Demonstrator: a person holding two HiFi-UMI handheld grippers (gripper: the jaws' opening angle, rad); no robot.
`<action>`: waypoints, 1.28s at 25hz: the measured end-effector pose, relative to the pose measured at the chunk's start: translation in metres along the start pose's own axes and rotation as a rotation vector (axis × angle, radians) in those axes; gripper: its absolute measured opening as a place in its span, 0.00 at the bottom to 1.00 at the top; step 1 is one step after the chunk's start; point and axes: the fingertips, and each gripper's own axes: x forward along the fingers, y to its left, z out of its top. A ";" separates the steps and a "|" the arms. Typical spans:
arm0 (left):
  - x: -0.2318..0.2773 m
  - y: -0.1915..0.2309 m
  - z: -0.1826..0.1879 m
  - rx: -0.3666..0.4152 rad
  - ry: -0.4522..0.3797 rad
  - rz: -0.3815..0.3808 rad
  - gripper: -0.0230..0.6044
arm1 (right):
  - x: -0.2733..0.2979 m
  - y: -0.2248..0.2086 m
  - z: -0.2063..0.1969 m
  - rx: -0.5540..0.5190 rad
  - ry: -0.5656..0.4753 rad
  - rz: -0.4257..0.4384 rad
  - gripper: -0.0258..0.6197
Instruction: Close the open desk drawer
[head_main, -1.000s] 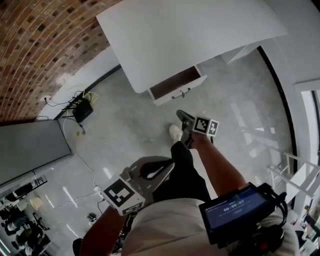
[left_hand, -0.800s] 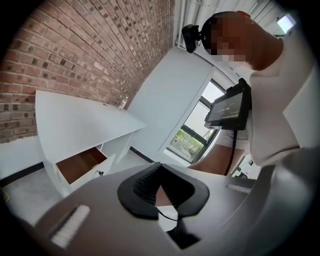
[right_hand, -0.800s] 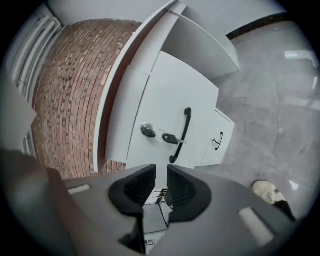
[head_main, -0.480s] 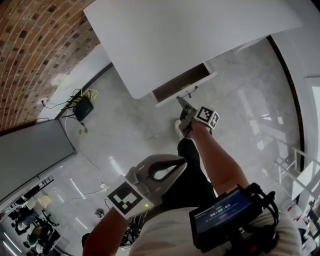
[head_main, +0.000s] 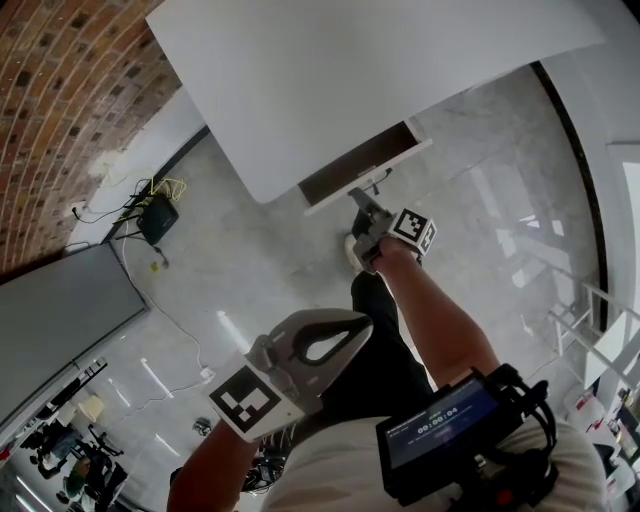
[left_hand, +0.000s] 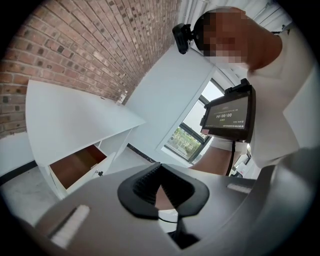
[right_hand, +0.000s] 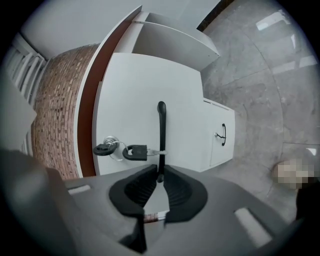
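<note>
The right gripper (right_hand: 161, 171) is pinching the drawer's (right_hand: 140, 95) handle (right_hand: 161, 130) between nearly closed fingers, and next probably needs to push straight ahead. The left gripper (left_hand: 160, 169) is hanging closed and empty.

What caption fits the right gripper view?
Right gripper pinching the black drawer handle, keys hanging from the lock.

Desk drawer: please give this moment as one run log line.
drawer: open | right gripper: fingers shut on drawer handle | left gripper: shut, empty, away from desk | keys: hanging from drawer front
</note>
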 end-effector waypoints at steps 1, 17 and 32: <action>0.000 0.001 0.000 -0.003 -0.001 -0.002 0.05 | 0.000 0.000 0.000 0.000 -0.001 0.000 0.11; 0.003 0.022 0.004 -0.019 -0.011 -0.009 0.05 | 0.057 0.020 0.017 -0.027 0.016 0.031 0.11; -0.004 0.047 0.004 -0.047 -0.013 0.003 0.05 | 0.110 0.037 0.030 -0.052 0.029 0.069 0.11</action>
